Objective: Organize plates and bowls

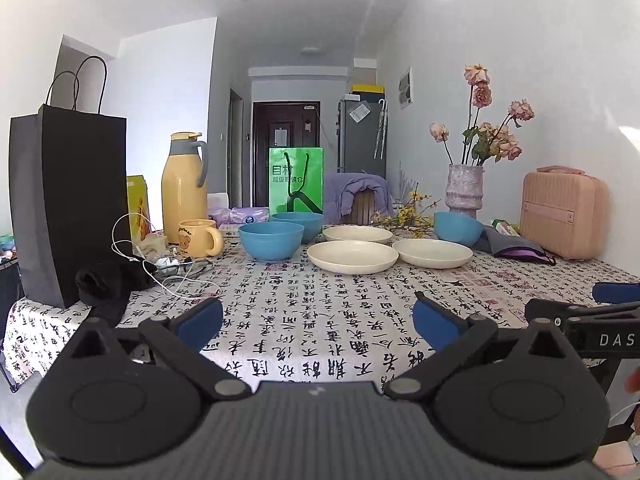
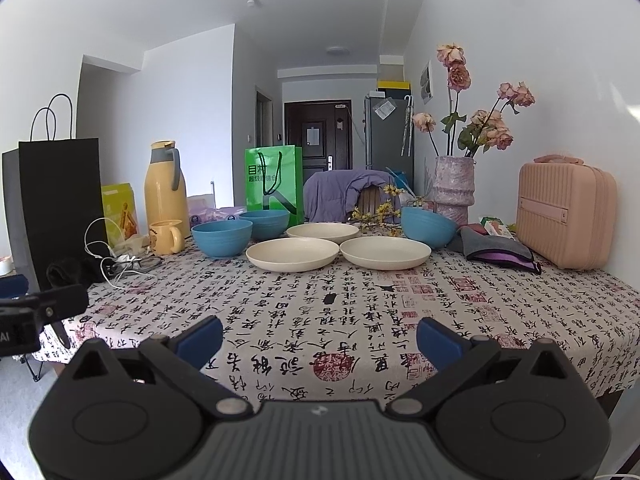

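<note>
Nothing was organized yet: on the far half of the surface [image 2: 320,312] three cream plates [image 2: 292,254] lay singly, close together but unstacked, and three blue bowls [image 2: 221,238] stood loose, two just left of the plates and one to their right by the vase [image 2: 454,190]. Left gripper [image 1: 318,320] and right gripper [image 2: 320,338] both hung wide apart and empty over the near edge, well short of the dishes, so all stacking was left.

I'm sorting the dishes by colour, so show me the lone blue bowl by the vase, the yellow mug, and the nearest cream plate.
lone blue bowl [image 2: 428,227]: right wrist view, on its outer wall.
yellow mug [image 1: 197,239]: left wrist view, on its printed side.
nearest cream plate [image 2: 292,255]: right wrist view, on its inner base.
</note>
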The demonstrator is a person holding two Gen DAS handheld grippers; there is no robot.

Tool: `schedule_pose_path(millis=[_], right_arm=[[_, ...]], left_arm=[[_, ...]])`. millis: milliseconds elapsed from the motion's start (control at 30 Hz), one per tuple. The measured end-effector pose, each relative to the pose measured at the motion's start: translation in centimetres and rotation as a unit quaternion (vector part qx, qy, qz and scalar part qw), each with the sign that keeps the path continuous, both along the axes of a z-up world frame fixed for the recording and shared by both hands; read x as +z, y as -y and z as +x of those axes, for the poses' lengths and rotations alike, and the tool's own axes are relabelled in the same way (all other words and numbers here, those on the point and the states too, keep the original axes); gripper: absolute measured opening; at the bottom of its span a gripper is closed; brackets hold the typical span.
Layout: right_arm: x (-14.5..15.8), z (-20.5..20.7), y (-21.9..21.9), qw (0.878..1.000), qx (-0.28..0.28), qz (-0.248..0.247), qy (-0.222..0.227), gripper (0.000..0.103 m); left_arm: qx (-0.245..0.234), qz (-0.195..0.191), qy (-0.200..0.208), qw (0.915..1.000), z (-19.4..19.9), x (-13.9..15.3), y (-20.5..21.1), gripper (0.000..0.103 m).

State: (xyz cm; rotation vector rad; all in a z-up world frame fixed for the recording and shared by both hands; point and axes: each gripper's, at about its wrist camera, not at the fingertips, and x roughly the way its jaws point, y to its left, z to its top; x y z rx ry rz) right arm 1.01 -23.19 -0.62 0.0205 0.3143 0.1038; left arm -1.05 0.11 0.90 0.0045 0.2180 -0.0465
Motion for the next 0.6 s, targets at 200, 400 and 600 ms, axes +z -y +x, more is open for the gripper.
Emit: schedule_pose_path(millis=[200,400,600], right_arm=[[-0.02,-0.17,0.19,1.000,0.001,0.007,0.011,0.103],[0.04,-0.04,0.56,0.999,0.019,0.015,0.021,0.103],[-0.25,0.27,0.52,0.999,0.017,0.021,0.020,0.103]], left_arm=[[-0.012,-0.007,-0.001,0.9999,0.16,0.00,-0.12,0.103],[-0.006,-0.008,-0.009,0.9999,0.51,-0.31,-0.19,0.103],[-0.010,-0.021,-0.007,0.9997,0.62,-0.40,-0.47,0.103]])
